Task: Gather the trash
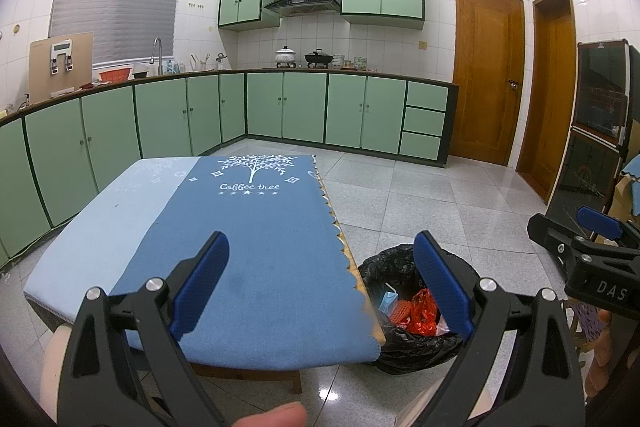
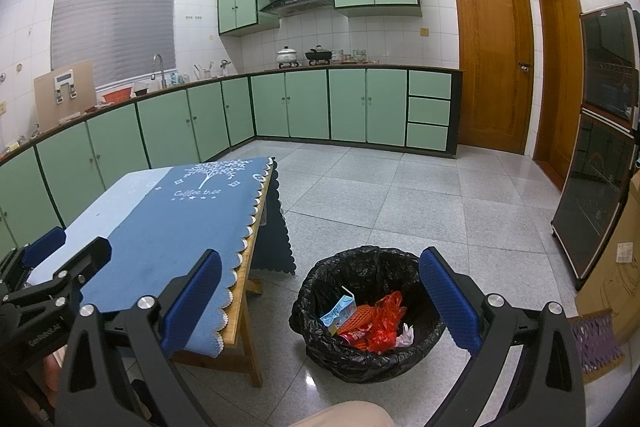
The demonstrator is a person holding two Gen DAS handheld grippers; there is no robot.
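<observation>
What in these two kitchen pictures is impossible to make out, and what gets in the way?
- Bin bottom: in the right wrist view the carton, red bag and net on top hide anything underneath.
- Same bin in the left wrist view: the tablecloth edge and the open left hand-held gripper cover part of it.
- Carton print: too small to read.
- Right hand-held gripper: open, base cut off by the frame.

The left gripper [image 1: 320, 281] is wide open and holds nothing. It hangs over the near end of a table with a blue cloth [image 1: 256, 247]. Just beside the table, on the floor, stands a bin with a black bag [image 1: 404, 343]. Red wrappers [image 1: 422, 315] and a small blue carton [image 1: 387, 301] lie inside it. The right gripper [image 1: 592, 239] shows at the right edge.
</observation>
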